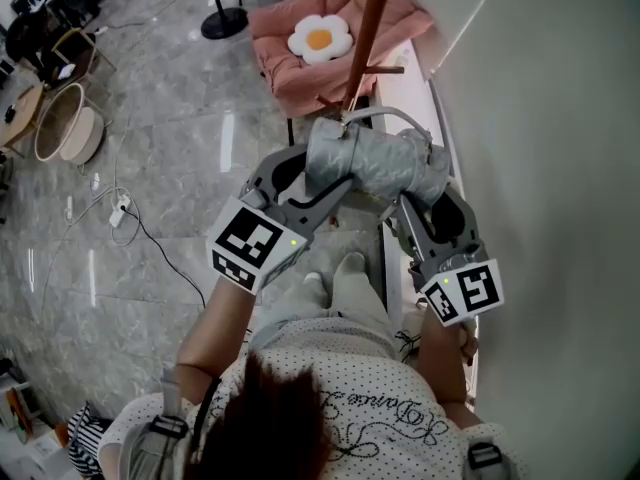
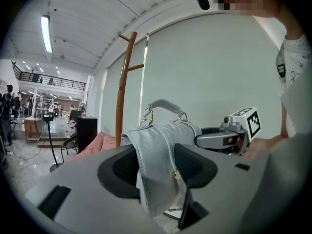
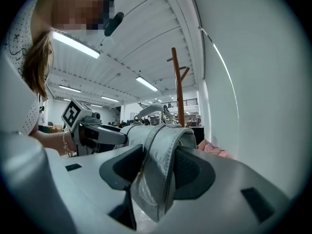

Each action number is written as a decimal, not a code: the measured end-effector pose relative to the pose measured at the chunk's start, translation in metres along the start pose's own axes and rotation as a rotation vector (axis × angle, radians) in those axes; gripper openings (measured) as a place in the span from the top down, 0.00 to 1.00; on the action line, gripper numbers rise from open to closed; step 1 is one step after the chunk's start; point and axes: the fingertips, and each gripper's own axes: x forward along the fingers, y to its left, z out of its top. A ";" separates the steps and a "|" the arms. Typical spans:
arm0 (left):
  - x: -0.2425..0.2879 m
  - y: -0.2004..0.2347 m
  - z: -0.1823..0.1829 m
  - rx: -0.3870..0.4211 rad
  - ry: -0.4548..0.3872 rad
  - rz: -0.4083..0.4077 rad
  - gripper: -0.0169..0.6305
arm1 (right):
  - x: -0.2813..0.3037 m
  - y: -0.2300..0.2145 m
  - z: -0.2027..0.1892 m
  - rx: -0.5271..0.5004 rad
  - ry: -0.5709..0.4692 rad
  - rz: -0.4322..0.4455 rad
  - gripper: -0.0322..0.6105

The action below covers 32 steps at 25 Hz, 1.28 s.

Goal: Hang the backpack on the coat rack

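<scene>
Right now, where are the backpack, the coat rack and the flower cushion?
backpack (image 1: 375, 163), head view, middle of its grey body.
coat rack (image 1: 369, 28), head view, on its wooden pole.
flower cushion (image 1: 320, 39), head view, its yellow centre.

The backpack (image 1: 375, 163) was seen to be made of a pale grey, leather-like material, smooth with a soft sheen, and stitched seams were shown along its flap edges. Small gold-toned metal rings (image 2: 146, 117) were fitted at its handle. The left gripper (image 2: 157, 167) and right gripper (image 3: 158, 167) were cast in matt grey plastic, and their dark pads (image 2: 191, 165) were finely ribbed. The coat rack (image 1: 366, 28) was formed of brown wood, smoothly finished. The floor (image 1: 170, 138) was laid in glossy, veined, stone-like tile, in which lights were mirrored. The seat (image 1: 285, 73) was covered in pink cloth, and the wall (image 1: 560, 168) was finished matt.
</scene>
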 end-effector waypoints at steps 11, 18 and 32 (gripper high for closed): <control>-0.017 0.014 -0.009 -0.018 0.000 0.057 0.64 | 0.016 0.014 -0.003 -0.009 0.001 0.062 0.65; -0.029 0.023 -0.008 -0.029 -0.003 0.110 0.64 | 0.031 0.019 0.006 -0.043 -0.001 0.145 0.65; -0.020 -0.008 0.015 -0.052 -0.001 0.213 0.64 | 0.009 -0.005 0.029 -0.038 0.005 0.242 0.65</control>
